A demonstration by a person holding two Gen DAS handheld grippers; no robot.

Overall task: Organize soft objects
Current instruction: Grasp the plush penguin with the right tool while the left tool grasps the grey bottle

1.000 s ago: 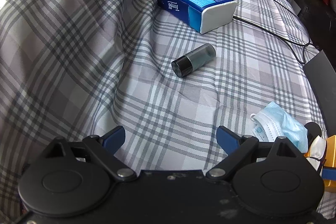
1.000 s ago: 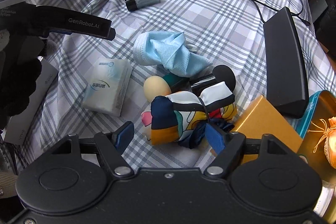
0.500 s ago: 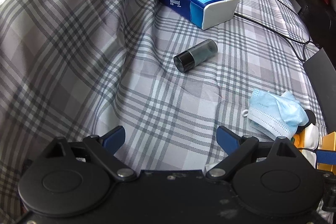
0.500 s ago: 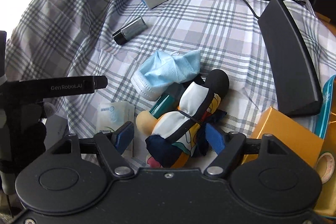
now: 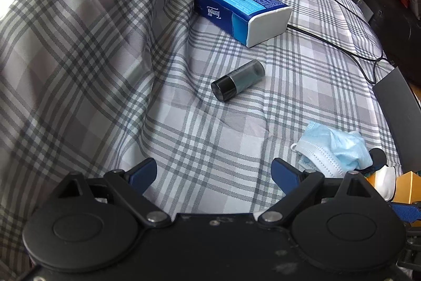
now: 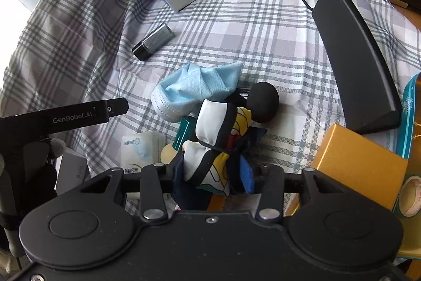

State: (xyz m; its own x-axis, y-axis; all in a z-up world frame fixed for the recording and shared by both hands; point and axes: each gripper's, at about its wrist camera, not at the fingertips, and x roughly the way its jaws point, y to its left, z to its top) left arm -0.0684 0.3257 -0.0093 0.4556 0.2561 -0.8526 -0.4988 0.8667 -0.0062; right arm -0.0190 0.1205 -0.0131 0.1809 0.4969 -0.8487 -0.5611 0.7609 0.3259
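A colourful cloth bundle (image 6: 218, 128), white, navy and yellow, tied round the middle, lies between the fingers of my right gripper (image 6: 210, 175). Its jaws are closing, and the blue pad (image 6: 246, 173) presses into the cloth. Behind the bundle lies a crumpled blue face mask (image 6: 197, 86), also seen in the left wrist view (image 5: 334, 149). A small white tissue pack (image 6: 142, 149) sits to the left. My left gripper (image 5: 214, 167) hangs open over bare plaid sheet (image 5: 210, 123), left of the mask, holding nothing.
A blue tissue pack (image 5: 236, 7), a dark bottle (image 5: 236, 80) and a black cable (image 5: 329, 38) lie farther back. Right of the bundle are a black sponge ball (image 6: 264, 102), a gold box (image 6: 360, 162), a black slab (image 6: 352, 52) and a teal tin (image 6: 410, 117).
My right gripper rolled and its fingers came together on the cloth bundle, which now stands more upright. The left gripper stayed open and hardly moved.
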